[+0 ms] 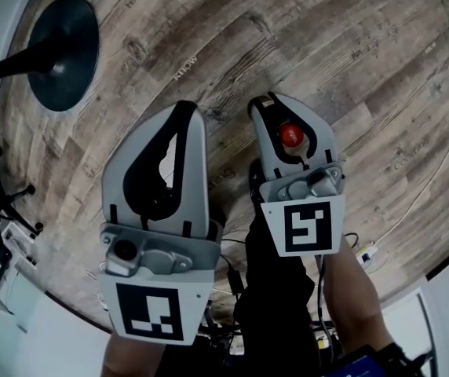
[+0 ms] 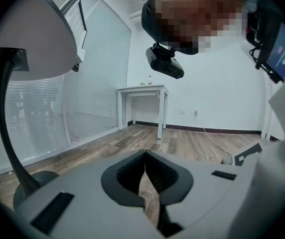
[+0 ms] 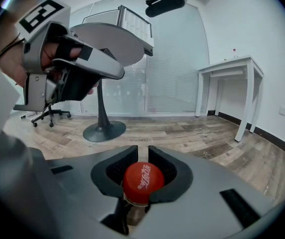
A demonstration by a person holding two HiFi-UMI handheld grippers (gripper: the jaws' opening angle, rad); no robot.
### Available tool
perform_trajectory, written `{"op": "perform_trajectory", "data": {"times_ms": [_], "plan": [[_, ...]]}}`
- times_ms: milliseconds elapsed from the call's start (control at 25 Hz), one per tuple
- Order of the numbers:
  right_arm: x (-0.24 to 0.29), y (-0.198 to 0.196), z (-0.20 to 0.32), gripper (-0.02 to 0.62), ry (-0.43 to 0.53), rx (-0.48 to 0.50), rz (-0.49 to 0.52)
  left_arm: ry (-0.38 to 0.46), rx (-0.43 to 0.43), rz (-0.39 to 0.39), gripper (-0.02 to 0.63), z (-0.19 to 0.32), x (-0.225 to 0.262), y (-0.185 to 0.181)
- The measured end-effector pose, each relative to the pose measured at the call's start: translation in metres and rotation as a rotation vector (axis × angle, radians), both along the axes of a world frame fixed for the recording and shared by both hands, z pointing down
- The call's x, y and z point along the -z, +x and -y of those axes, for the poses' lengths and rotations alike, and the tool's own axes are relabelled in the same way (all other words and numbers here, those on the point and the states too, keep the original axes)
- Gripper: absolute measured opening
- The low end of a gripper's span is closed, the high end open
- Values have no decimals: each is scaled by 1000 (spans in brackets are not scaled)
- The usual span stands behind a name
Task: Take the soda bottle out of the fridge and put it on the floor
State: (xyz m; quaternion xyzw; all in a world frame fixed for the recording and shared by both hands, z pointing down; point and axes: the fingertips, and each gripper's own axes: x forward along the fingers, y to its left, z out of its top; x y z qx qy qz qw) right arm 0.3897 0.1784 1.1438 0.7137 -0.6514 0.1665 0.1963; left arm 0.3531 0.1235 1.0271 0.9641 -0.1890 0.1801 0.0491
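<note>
The soda bottle [image 3: 142, 181] seems already out of the fridge, with the right gripper's [image 3: 141, 153] fingers clamped on its red-capped neck, centre frame, above the wooden floor [image 1: 350, 45]. The left gripper's [image 2: 145, 159] fingers are together and empty. Setting it down remains.

soda bottle [image 3: 142, 181] body hidden by jaws, tabletop item [image 3: 234, 52] indistinct

Red bottle cap [image 3: 142, 182], brown wood-grain floor [image 1: 326, 45]

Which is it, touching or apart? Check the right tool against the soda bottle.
Touching. The right gripper view shows the right tool clamped round the neck of the soda bottle, with no gap on either side.
</note>
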Motion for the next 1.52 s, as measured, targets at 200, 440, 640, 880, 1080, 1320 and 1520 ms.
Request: {"op": "perform_trajectory", "data": {"times_ms": [200, 440, 640, 880, 1080, 1320, 1520], "plan": [[-22, -1, -3, 80, -10, 7, -27, 2, -3, 8, 17, 0, -17, -2], [-45, -2, -7, 80, -21, 4, -24, 7, -3, 13, 17, 1, -28, -3], [-58, -3, -13, 79, -42, 11, -29, 12, 4, 3, 17, 4, -27, -5], [-72, -4, -16, 80, -65, 11, -30, 16, -2, -4, 17, 3, -24, -3], [-85, -3, -22, 80, -95, 3, -30, 15, -14, -3, 17, -2, -24, -6], [-93, -5, -23, 80, -113, 12, -50, 15, -24, -5, 17, -1, -26, -9], [-93, -18, -14, 95, -113, 58, -73, 1, -16, -11, 17, -2, -25, -16]]}}
